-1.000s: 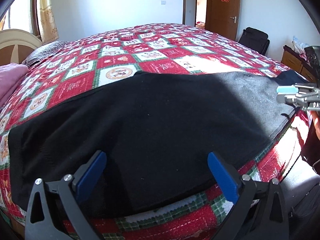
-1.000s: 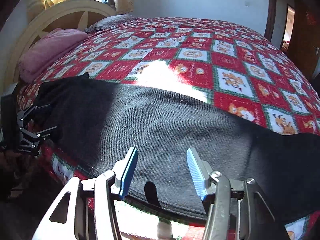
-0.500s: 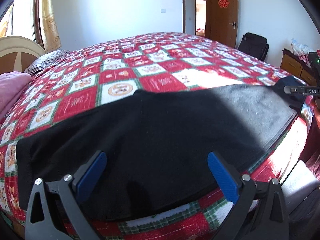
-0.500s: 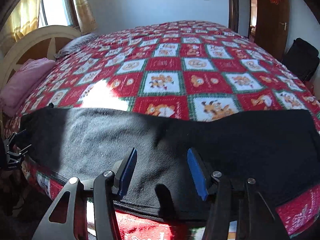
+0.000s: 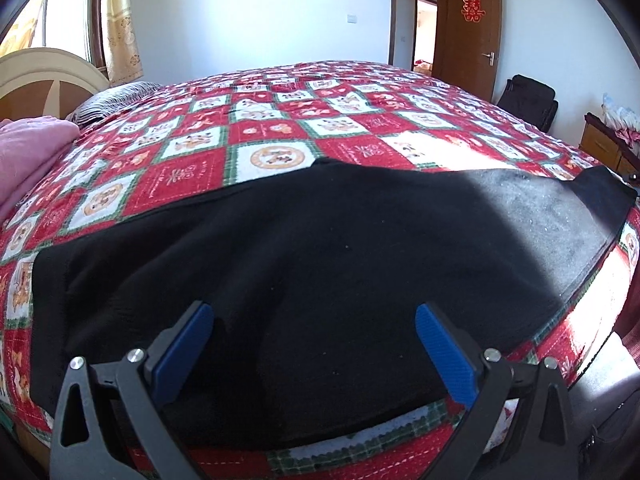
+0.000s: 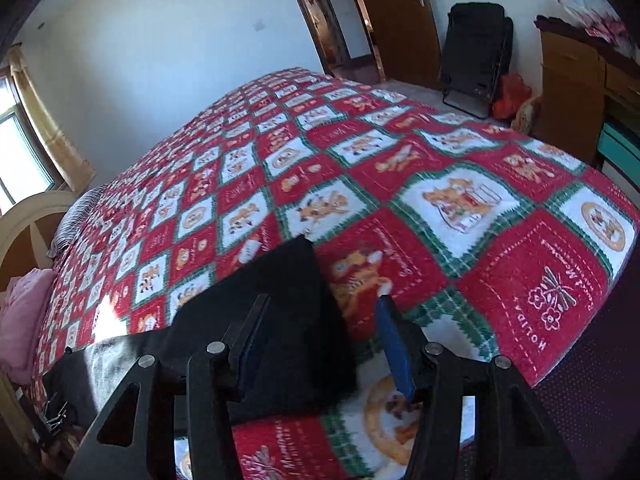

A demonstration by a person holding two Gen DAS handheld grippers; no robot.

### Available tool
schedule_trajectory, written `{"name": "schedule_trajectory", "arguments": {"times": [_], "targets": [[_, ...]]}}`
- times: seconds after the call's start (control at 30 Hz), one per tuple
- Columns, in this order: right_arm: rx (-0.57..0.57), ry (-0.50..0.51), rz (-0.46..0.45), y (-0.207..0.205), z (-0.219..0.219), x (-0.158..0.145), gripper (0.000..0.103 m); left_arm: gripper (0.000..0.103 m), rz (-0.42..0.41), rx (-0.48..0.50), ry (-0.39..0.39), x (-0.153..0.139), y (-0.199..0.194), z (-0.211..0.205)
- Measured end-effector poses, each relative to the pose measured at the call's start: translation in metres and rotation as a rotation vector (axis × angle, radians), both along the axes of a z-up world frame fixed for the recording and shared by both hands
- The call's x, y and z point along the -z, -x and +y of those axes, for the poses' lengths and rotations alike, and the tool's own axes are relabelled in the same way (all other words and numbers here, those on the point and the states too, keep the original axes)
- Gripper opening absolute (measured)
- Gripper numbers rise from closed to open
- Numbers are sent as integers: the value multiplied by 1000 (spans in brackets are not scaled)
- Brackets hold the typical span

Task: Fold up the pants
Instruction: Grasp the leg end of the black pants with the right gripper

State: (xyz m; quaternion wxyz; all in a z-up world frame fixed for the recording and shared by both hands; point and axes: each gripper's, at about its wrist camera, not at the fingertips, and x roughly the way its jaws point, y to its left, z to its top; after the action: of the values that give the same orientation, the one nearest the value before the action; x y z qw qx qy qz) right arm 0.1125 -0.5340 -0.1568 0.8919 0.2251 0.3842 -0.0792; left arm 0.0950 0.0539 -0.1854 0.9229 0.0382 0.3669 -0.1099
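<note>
One pair of black pants point(image 5: 320, 264) lies flat along the near edge of the bed point(image 5: 280, 128), with bare quilt stretching toward 12 o'clock. The left claw point(image 5: 316, 344) gapes wide, empty, above the cloth. The right claw point(image 6: 320, 340) stands half open, empty, over the pants' end, where free quilt runs toward 3 o'clock.

Left black two-finger gripper with blue pads point(image 5: 312, 354) at lower centre of frame, jaws wide apart, nothing clamped, right black blue-padded gripper point(image 6: 320, 340) lower centre, jaws parted, tilted
</note>
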Motion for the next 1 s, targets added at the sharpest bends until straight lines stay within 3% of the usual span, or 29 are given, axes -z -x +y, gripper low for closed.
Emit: {"name": "schedule_trajectory", "arguments": {"times": [0.17,0.47,0.53,0.6,0.83,1.0], "targets": [[-68,-86,-45,2,2,5,55,103,-17,-8,0,3,1,3],[-135,-62,-26,-16,14,12,54,103,-37,-20,1,5,1,7],[-135,-68,-31,-19,16,12,46,103,-36,-20,2,5,0,7],[-145,-106,-34,-19,16,16,19,103,-36,-21,7,4,0,7],[-35,-190,-121,1,-12,11,12,103,-36,-34,0,4,-2,12],[-19,-163,-100,-2,-9,13,12,103,-33,-32,-5,5,-2,14]]}}
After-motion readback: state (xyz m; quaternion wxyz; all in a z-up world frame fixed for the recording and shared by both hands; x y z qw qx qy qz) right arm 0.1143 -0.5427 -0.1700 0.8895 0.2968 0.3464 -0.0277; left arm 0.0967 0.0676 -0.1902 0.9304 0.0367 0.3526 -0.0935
